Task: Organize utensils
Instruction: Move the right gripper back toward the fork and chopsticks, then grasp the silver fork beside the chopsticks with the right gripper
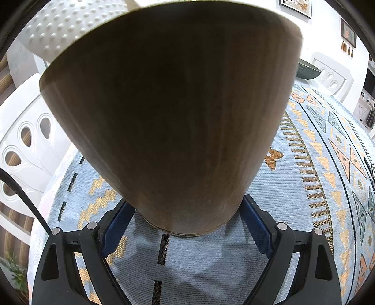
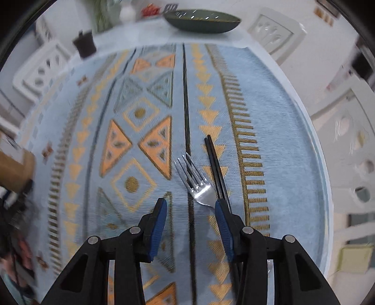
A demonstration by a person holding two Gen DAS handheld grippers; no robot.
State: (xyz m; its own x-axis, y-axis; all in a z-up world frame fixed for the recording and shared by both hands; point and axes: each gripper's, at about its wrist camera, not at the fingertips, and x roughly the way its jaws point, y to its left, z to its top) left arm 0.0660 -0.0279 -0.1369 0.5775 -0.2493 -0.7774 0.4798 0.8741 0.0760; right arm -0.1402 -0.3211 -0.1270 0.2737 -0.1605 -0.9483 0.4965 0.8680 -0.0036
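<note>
In the left wrist view, my left gripper (image 1: 187, 215) is shut on the base of a tall wooden utensil holder (image 1: 173, 112), which fills most of the view and stands on the patterned cloth; its opening is hidden. In the right wrist view, my right gripper (image 2: 191, 206) is open and empty just above the cloth. A silver fork (image 2: 194, 178) lies between and ahead of its fingertips, tines pointing away. A pair of black chopsticks (image 2: 214, 162) lies beside the fork, running under the right finger (image 2: 225, 225). The wooden holder (image 2: 16, 169) shows at the far left edge.
A blue patterned tablecloth (image 2: 140, 117) covers the round table. A dark green bowl (image 2: 201, 21) sits at the far edge, also in the left wrist view (image 1: 308, 69). A dark cup (image 2: 84, 44) stands at the far left. White chairs (image 1: 28, 145) surround the table.
</note>
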